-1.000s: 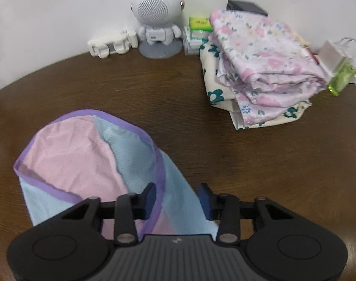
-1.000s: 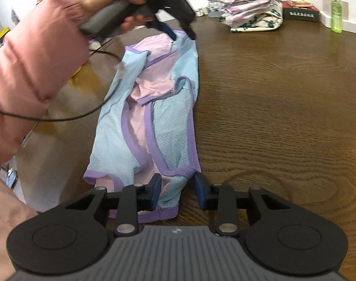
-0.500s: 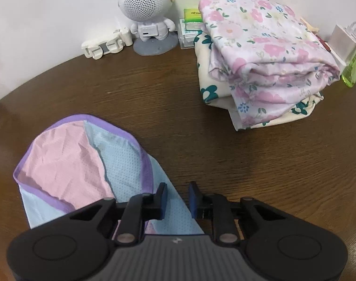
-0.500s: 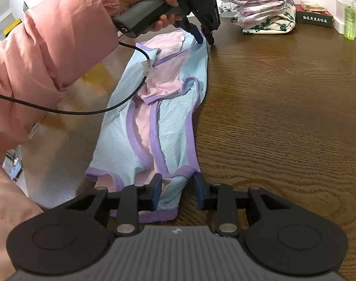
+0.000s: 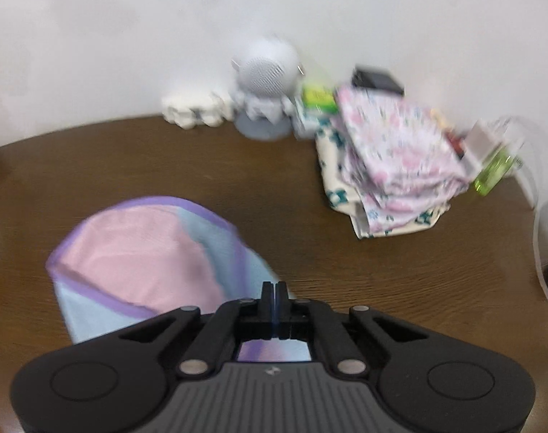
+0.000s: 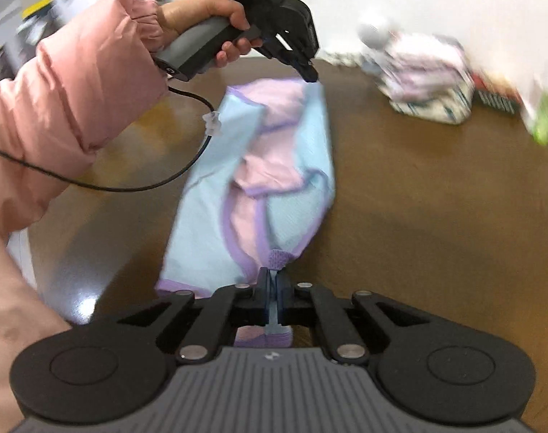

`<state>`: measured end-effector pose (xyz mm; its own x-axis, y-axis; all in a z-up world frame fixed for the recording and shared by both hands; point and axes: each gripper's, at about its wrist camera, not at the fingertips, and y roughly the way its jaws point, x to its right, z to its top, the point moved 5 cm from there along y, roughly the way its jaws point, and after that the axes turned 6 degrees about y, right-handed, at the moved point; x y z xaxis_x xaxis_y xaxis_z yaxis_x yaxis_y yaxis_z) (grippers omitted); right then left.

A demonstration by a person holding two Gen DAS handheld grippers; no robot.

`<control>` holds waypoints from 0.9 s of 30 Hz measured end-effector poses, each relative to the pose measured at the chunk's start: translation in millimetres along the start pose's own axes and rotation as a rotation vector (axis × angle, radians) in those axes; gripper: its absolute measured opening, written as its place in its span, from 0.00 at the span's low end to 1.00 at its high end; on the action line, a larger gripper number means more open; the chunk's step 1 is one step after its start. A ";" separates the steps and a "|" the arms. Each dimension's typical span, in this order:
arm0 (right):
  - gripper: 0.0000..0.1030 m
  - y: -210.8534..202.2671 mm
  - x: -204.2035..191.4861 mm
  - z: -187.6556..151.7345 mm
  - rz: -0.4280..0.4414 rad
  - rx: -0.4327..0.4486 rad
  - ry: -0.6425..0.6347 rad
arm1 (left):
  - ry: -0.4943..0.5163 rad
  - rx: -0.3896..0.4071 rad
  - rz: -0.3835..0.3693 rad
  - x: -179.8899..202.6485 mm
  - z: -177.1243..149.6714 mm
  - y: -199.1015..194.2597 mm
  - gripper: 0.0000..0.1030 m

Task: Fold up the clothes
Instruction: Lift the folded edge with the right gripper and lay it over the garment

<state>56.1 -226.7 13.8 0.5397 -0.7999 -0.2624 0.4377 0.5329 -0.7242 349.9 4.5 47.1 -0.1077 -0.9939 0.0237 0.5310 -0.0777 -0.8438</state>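
Pastel pink-and-blue garment (image 6: 274, 166) lies lengthwise on a brown wooden table (image 6: 436, 216). Left gripper (image 6: 310, 74) pinches its far end, right gripper (image 6: 273, 281) its near hem. Both ends gripped; next, likely lift together and fold end onto end.

Both grippers, open a second ago, have clamped shut on the garment (image 6: 259, 166): the left gripper (image 5: 273, 288) on its far end, the right gripper (image 6: 273, 281) on its near hem. Both ends now lift off the tabletop (image 6: 436, 209).
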 end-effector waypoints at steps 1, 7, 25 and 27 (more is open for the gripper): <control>0.03 -2.8 -9.8 3.0 0.003 0.001 -0.037 | -0.010 0.022 -0.009 -10.8 -3.9 -11.7 0.00; 0.03 1.8 -55.4 9.1 0.023 -0.038 -0.166 | -0.064 0.038 -0.084 -59.3 -40.8 -32.9 0.00; 0.03 36.5 -50.6 1.4 -0.098 -0.202 -0.194 | 0.188 -0.110 -0.028 -11.6 -79.2 -36.5 0.23; 0.03 40.2 -50.1 0.6 -0.100 -0.208 -0.196 | 0.178 -0.102 -0.009 -29.6 -96.7 -48.5 0.26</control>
<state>47.1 -165.0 -1.8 0.6388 -0.7662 -0.0696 0.3500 0.3700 -0.8606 246.0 45.2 35.5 -0.2637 -0.9630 -0.0555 0.4421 -0.0695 -0.8943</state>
